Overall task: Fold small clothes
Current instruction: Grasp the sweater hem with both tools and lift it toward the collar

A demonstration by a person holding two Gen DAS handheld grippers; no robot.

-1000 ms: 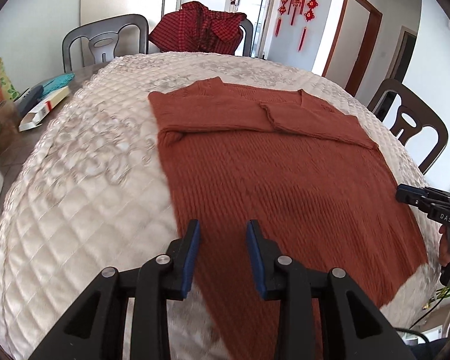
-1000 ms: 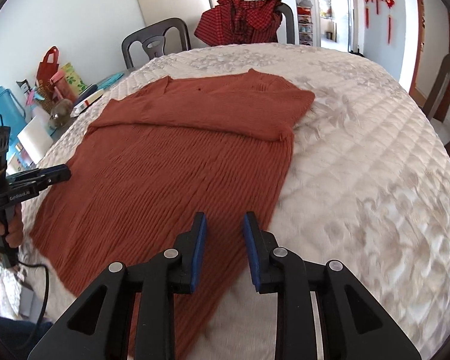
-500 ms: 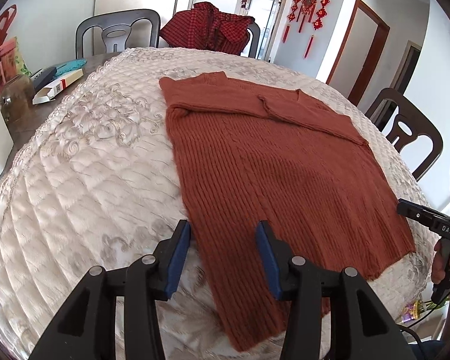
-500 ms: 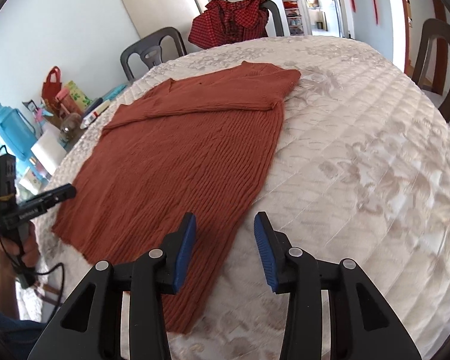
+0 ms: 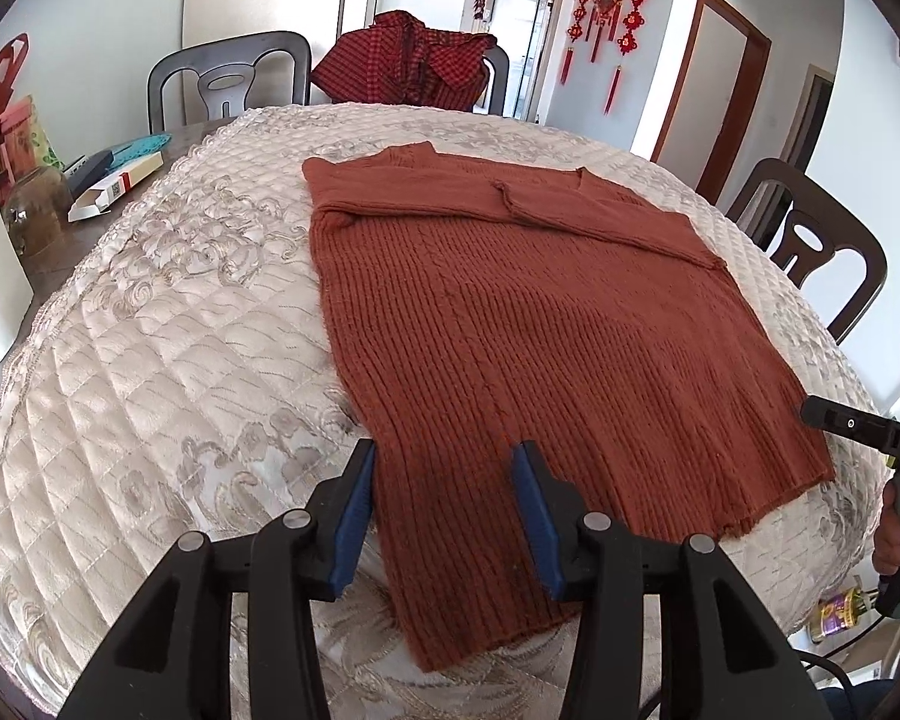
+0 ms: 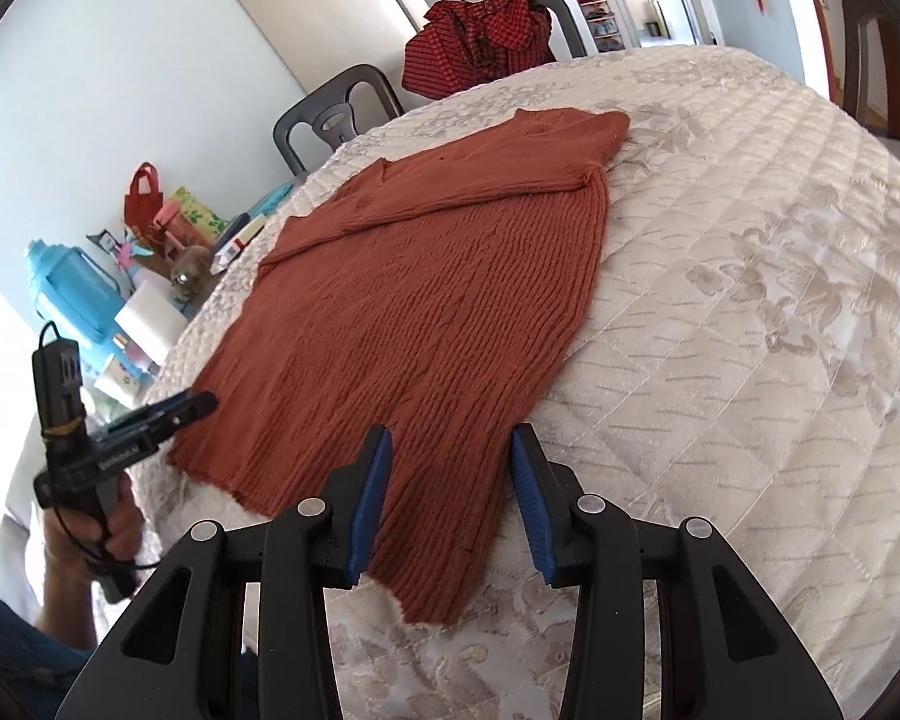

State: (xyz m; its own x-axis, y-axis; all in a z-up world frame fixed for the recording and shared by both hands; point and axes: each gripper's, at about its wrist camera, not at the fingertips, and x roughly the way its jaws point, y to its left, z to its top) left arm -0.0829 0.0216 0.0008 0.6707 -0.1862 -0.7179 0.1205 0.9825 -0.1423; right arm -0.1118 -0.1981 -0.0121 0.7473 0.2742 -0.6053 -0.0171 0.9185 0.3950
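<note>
Quilted cream cover [image 5: 150, 372] over bench; one rust knit sweater [image 5: 540, 330] flat on it, sleeves folded across chest, long axis running hem to collar, away from holder. Left hand-held gripper [image 5: 444, 510] apart, straddling sweater's near left hem corner. Right hand-held gripper [image 6: 450, 498] apart over near right hem corner. Both equally near. Two grippers, one sweater, one red checked garment [image 5: 408, 60] on chair beyond sweater's collar.

Left gripper [image 5: 444, 498], right gripper [image 6: 450, 480]: jaws apart.
</note>
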